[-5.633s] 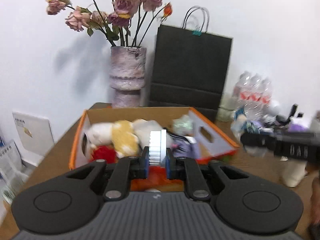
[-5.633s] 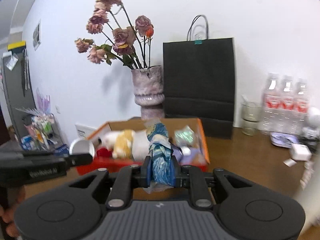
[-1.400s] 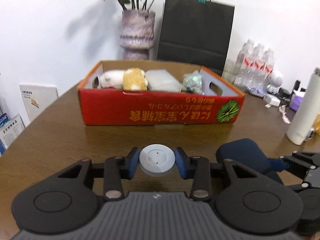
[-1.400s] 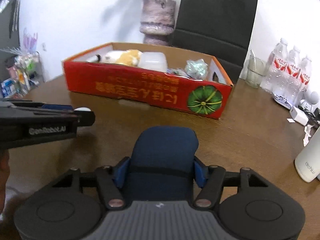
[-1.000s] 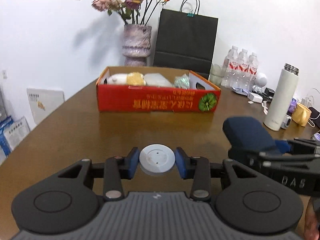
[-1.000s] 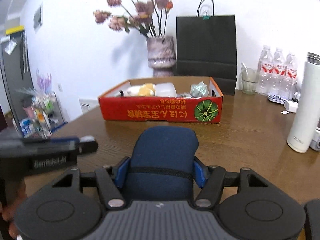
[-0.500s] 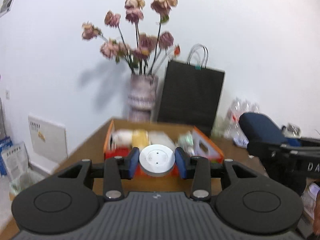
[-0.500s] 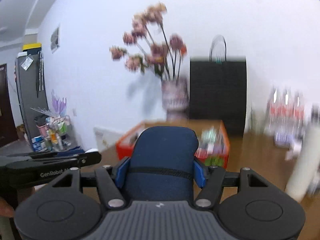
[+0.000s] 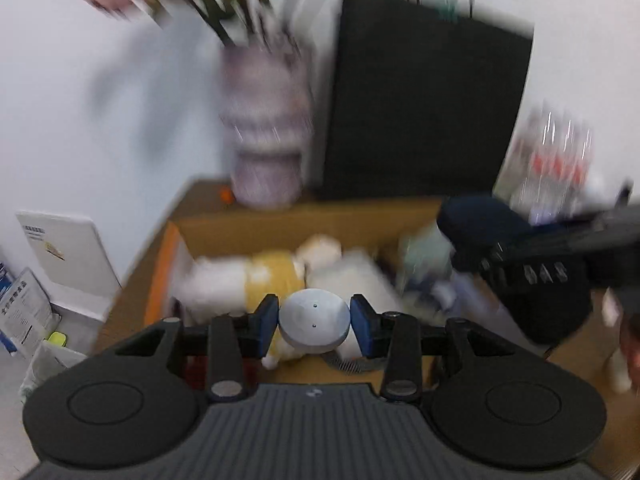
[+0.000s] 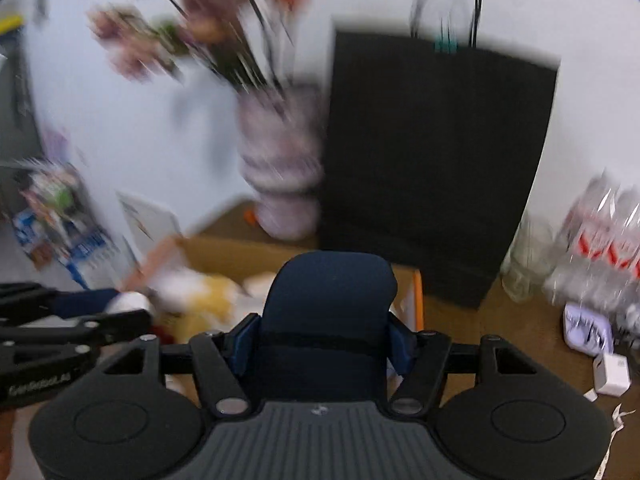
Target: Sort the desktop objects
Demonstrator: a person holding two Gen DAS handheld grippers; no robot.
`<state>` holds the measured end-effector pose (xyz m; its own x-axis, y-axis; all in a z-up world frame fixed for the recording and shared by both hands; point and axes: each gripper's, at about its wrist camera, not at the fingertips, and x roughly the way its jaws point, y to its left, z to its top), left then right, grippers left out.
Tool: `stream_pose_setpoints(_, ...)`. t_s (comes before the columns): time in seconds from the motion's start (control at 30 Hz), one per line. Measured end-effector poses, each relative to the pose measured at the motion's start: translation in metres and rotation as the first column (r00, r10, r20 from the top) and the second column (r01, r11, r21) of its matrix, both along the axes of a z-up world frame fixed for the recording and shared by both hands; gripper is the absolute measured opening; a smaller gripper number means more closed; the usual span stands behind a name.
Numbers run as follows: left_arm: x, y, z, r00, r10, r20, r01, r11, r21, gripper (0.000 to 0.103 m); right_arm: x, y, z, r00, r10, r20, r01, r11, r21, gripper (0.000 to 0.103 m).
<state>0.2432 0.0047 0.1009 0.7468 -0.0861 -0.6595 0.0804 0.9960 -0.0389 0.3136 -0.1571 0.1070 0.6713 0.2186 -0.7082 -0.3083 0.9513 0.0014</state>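
Note:
My left gripper [image 9: 314,322] is shut on a round white disc [image 9: 314,320], held above the near end of the open cardboard box [image 9: 280,222]. Inside the box lie a white-and-yellow plush toy [image 9: 264,276] and other soft items, all blurred. My right gripper [image 10: 322,340] is shut on a dark blue pouch [image 10: 328,304], hovering over the box's right end [image 10: 416,300]. In the left wrist view the right gripper [image 9: 480,236] with the pouch [image 9: 476,218] shows at the right. In the right wrist view the left gripper [image 10: 132,308] shows at the left with the disc [image 10: 130,302].
Behind the box stand a pale purple vase [image 9: 266,140] with dried flowers and a black paper bag [image 9: 420,112]. Water bottles [image 10: 592,240], a glass [image 10: 524,260] and a small white charger [image 10: 612,374] sit on the brown table [image 10: 500,328] at the right. A person's hand [image 9: 630,344] shows at the right edge.
Both grippers have travelled fast forward from the table's near side and now hang over the box, each still holding its object. The view is motion-blurred.

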Motion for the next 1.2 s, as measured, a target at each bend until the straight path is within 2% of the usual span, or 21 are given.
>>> stream_pose_setpoints(0.07,0.009,0.002,-0.028,0.998,0.021,-0.064,-0.021,1.000,0.002,0.040,0.018,0.005,-0.029,0.999,-0.033,-0.043,0.031,0.999,-0.037,0.063)
stream_pose_setpoints(0.17,0.012,0.009,-0.049,0.992,0.002,-0.127,-0.008,0.999,-0.049,0.040,0.024,0.013,-0.061,0.995,-0.005,-0.101,-0.003,0.997,-0.077,0.063)
stream_pose_setpoints(0.23,0.013,0.008,-0.057,0.988,0.000,-0.156,-0.002,1.000,-0.010,0.042,0.025,0.016,-0.076,0.992,-0.003,-0.123,-0.010,0.995,-0.104,0.066)
stream_pose_setpoints(0.27,0.014,0.007,-0.059,0.986,0.001,-0.167,0.002,1.000,0.017,0.052,0.027,0.016,-0.079,0.992,0.000,-0.126,-0.012,0.995,-0.098,0.067)
stream_pose_setpoints(0.3,0.015,0.007,-0.059,0.984,-0.002,-0.181,0.006,1.000,0.022,0.066,0.028,0.015,-0.081,0.990,0.000,-0.139,-0.014,0.995,-0.097,0.070)
stream_pose_setpoints(0.37,0.018,0.012,-0.051,0.983,-0.012,-0.184,0.009,1.000,-0.019,0.078,0.030,0.015,-0.074,0.986,-0.029,-0.166,0.011,0.994,-0.111,0.072)
stream_pose_setpoints(0.43,0.018,0.016,-0.035,0.985,-0.038,-0.171,0.027,0.997,-0.067,0.081,0.029,0.013,-0.056,0.983,-0.052,-0.177,0.035,0.994,-0.100,0.074)
stream_pose_setpoints(0.47,0.018,0.018,-0.026,0.984,-0.044,-0.171,0.031,0.997,-0.077,0.085,0.027,0.012,-0.047,0.982,-0.050,-0.183,0.034,0.996,-0.087,0.076)
stream_pose_setpoints(0.53,0.018,0.021,-0.009,0.984,-0.031,-0.176,0.017,0.997,-0.079,0.090,0.022,0.011,-0.030,0.976,-0.031,-0.215,0.013,0.996,-0.083,0.086)
stream_pose_setpoints(0.57,0.018,0.024,-0.002,0.982,-0.027,-0.186,0.011,0.997,-0.083,0.095,0.018,0.011,-0.025,0.971,-0.024,-0.237,0.002,0.996,-0.091,0.086)
stream_pose_setpoints(0.67,0.016,0.033,0.006,0.976,-0.006,-0.218,-0.015,0.995,-0.095,0.103,0.004,0.007,-0.030,0.953,-0.032,-0.303,-0.011,0.990,-0.139,0.086)
stream_pose_setpoints(0.77,0.009,0.032,-0.006,0.970,0.056,-0.238,-0.068,0.997,-0.041,0.103,-0.011,0.010,-0.040,0.954,-0.037,-0.297,-0.024,0.980,-0.199,0.095)
stream_pose_setpoints(0.9,-0.003,0.032,-0.018,0.957,0.062,-0.283,-0.073,0.997,-0.026,0.103,-0.019,0.014,-0.044,0.950,-0.073,-0.304,0.002,0.973,-0.230,0.096)
stream_pose_setpoints(1.03,-0.011,0.035,-0.011,0.958,0.052,-0.282,-0.060,0.998,-0.019,0.103,-0.025,0.012,-0.031,0.943,-0.073,-0.324,0.016,0.984,-0.176,0.087)
stream_pose_setpoints(1.2,-0.014,0.039,0.007,0.958,0.057,-0.280,-0.067,0.997,-0.028,0.103,-0.034,0.016,-0.014,0.943,-0.063,-0.326,0.022,0.991,-0.130,0.087)
